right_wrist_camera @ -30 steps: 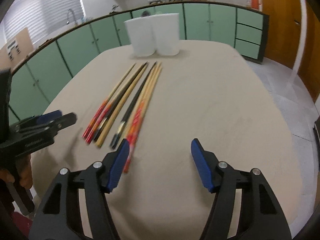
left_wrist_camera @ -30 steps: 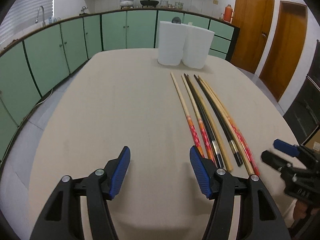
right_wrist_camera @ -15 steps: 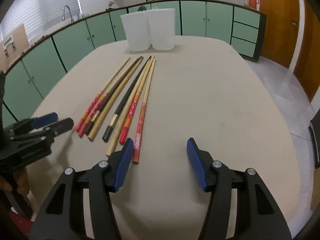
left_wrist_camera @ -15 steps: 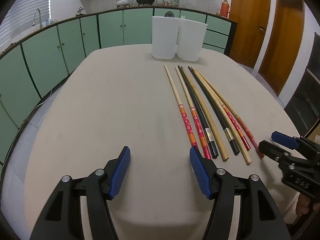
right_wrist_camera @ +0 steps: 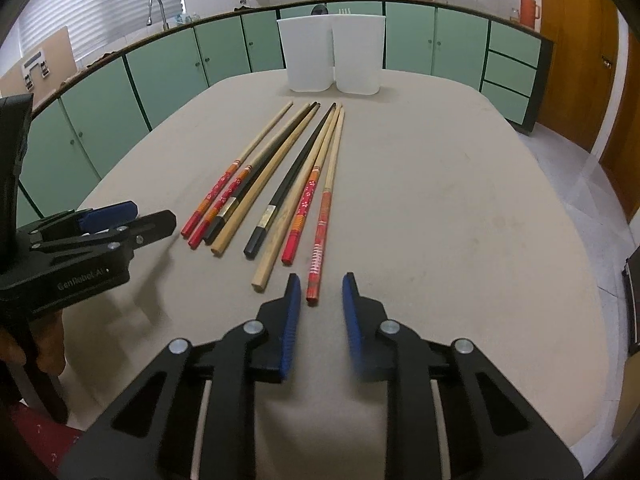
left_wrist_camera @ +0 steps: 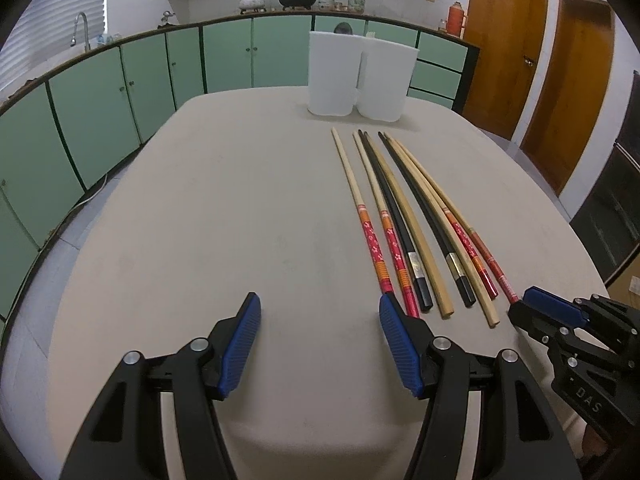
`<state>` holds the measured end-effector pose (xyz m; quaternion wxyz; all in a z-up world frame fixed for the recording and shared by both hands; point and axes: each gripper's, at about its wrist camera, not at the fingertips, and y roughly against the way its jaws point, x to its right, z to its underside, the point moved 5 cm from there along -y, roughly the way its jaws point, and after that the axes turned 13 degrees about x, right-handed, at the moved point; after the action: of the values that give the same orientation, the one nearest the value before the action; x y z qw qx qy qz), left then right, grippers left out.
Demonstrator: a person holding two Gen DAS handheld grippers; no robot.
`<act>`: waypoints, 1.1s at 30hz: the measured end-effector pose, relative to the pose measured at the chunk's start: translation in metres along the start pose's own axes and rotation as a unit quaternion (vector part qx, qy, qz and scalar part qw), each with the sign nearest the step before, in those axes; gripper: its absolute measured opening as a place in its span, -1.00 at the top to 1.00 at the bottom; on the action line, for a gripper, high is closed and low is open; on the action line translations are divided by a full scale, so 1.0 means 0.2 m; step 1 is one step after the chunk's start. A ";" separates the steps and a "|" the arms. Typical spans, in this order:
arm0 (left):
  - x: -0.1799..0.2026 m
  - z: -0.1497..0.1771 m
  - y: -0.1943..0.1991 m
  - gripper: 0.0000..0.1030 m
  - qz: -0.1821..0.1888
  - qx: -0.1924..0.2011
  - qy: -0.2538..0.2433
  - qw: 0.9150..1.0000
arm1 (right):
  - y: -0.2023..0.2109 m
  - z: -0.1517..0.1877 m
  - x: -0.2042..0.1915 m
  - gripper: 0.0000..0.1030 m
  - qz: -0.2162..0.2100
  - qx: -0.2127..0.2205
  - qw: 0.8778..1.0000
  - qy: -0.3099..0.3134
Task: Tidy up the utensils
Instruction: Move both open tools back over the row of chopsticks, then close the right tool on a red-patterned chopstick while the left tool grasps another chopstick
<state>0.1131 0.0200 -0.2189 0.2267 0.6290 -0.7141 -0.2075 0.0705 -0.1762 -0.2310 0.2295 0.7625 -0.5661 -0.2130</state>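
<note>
My right gripper hangs low over the near end of the desk, and its blue pads have just been closing to a narrow gap; nothing is pinched, since the butt of the rightmost chopstick lies on the desk just ahead of the gap, not between the pads. That stick has a red-orange grip printed with small white characters, too fine for me to read. My left gripper hovers with its pads set wide apart and nothing between them, its right pad just beside the butt ends of the two leftmost sticks. In the right wrist view the side of the left gripper's black body reads "GenRobot.AI"; in the left wrist view the right gripper's body shows "DAS". The chopsticks lie side by side in a loose fan on the beige desk, eight in all: red-patterned ones with pale shafts, two black ones with metallic bands, and plain wooden ones, their tips pointing at the two white containers that stand touching at the far edge. Beyond them run green cabinets and brown doors.
</note>
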 end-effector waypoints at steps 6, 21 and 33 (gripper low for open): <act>0.02 0.01 0.00 -0.18 0.006 -0.004 -0.004 1.000 | -0.01 0.00 -0.02 0.88 0.003 -0.001 1.000 0.014; 0.08 0.02 -0.01 -0.18 0.012 -0.009 -0.020 1.000 | -0.02 -0.01 0.04 0.89 0.004 -0.001 1.000 -0.017; 0.08 0.02 -0.02 -0.18 0.008 -0.013 -0.028 0.999 | -0.03 -0.01 0.05 0.89 0.002 0.000 1.000 -0.022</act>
<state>0.1131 0.0036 -0.2241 0.2163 0.6138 -0.7227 -0.2326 0.0781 -0.1834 -0.2339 0.2173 0.7566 -0.5725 -0.2292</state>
